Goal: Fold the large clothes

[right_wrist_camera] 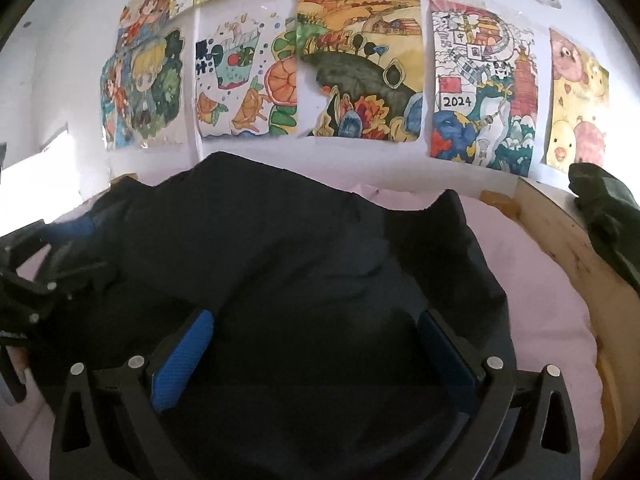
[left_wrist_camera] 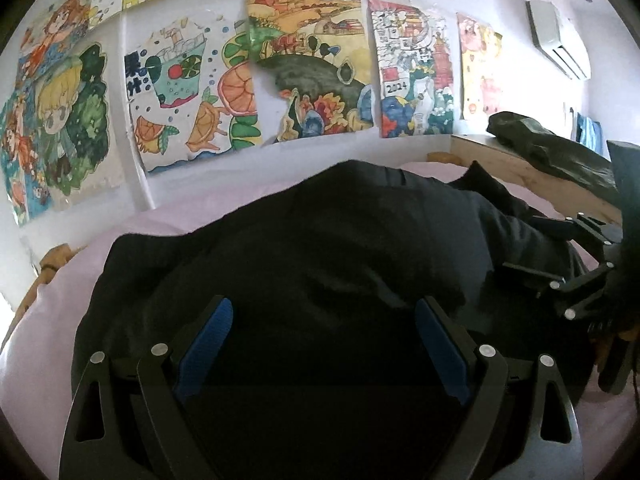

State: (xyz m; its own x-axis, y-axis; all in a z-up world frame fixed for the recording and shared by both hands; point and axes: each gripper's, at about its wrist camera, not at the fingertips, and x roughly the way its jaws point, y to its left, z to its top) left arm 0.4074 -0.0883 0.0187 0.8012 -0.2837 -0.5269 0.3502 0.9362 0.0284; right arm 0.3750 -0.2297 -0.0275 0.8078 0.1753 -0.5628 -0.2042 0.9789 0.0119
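Dark garment (left_wrist_camera: 328, 240) — lies rumpled on the pink bed (left_wrist_camera: 52, 344), spread for folding. My left gripper (left_wrist_camera: 324, 356) and right gripper (right_wrist_camera: 316, 360) hover over it — jaws wide, gripping nothing, placed to pick an edge.

Daylight fell soft on the white wall (left_wrist_camera: 320, 160) — below it the dark garment (left_wrist_camera: 320, 240) lost detail; fisheye edges curved, vignetted.

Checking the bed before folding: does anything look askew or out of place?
The dark navy garment lies rumpled and bunched on the pink sheet, not spread flat. A dark green bundle sits on the wooden bed frame at the right.
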